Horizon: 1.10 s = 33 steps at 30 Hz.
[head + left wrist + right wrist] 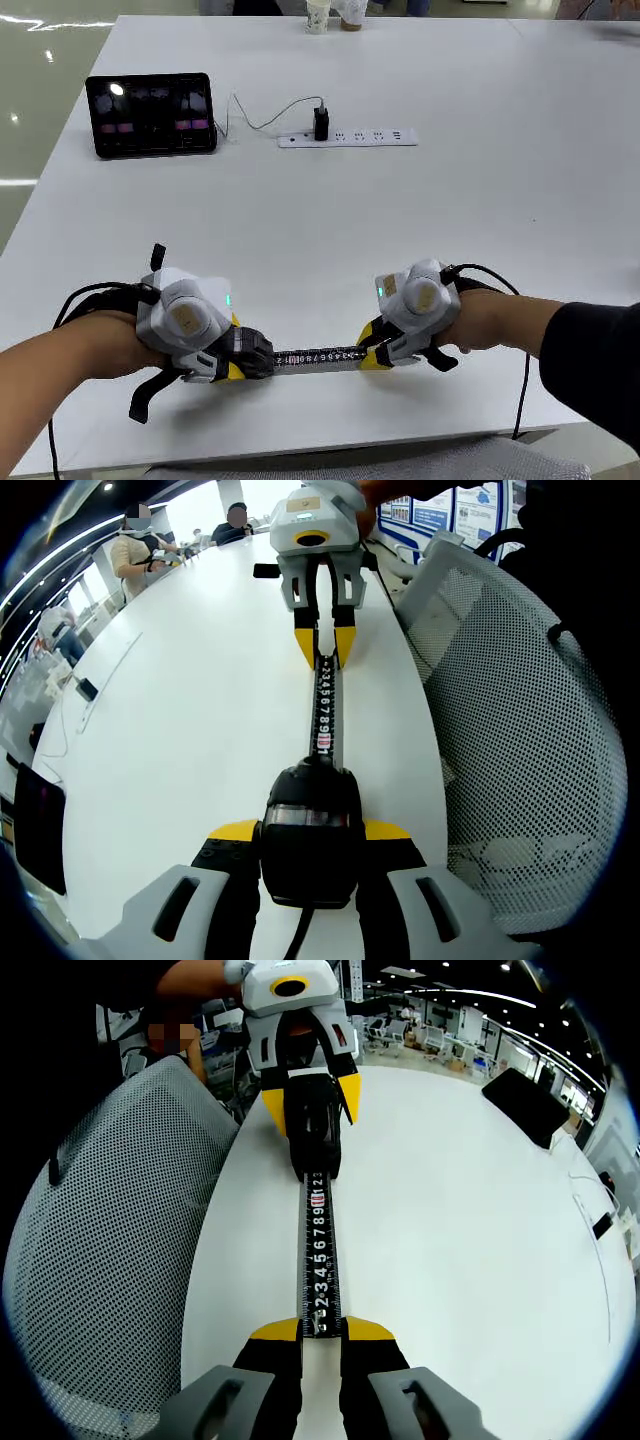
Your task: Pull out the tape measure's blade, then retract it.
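Nearest, at the front edge of the white table (420, 230), the left gripper (238, 362) is clamped on the black tape measure case (255, 354), jaws parted only by the case's width. The right gripper (368, 358) is pinched almost closed on the tip of the blade (315, 357), which lies flat between them, numerals up. Further back sit a dark tablet (152, 113) and a power strip (350, 137) with a black plug (321, 123) in it, then two cups (318, 15) at the far edge, contents not discernible.
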Tool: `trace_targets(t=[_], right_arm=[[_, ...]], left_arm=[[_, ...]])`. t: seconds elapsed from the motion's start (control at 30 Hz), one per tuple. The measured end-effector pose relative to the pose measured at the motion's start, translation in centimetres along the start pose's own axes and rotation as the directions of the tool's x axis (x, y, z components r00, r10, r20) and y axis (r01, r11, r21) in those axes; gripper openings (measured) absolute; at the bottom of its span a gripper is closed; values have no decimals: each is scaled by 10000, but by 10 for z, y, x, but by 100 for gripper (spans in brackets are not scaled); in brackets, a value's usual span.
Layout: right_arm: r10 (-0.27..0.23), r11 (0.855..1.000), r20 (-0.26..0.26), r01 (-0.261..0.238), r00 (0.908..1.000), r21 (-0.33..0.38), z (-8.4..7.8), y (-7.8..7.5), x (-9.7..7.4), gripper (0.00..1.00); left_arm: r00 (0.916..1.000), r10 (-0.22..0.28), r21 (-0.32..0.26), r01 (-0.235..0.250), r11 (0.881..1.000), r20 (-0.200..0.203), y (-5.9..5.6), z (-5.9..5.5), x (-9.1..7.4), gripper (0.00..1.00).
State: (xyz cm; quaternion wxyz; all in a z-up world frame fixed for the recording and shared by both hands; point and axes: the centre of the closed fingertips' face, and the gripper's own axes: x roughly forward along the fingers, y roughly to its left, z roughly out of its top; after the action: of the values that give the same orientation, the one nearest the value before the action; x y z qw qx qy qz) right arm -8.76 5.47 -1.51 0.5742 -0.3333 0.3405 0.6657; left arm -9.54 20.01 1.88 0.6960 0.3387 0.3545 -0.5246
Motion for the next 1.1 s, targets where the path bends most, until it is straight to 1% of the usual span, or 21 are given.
trace_targets(t=[0.27, 1.1], right_arm=[[2, 10000, -39, -2, 10000, 51, -4, -1, -5, 10], [-4, 9997, -120, 7, 9999, 234, -15, -3, -11, 10]], left_arm=[[10000, 8, -21, -8, 10000, 10, 0, 0, 0, 31], [10000, 14, -29, -14, 10000, 39, 1, 0, 1, 31]])
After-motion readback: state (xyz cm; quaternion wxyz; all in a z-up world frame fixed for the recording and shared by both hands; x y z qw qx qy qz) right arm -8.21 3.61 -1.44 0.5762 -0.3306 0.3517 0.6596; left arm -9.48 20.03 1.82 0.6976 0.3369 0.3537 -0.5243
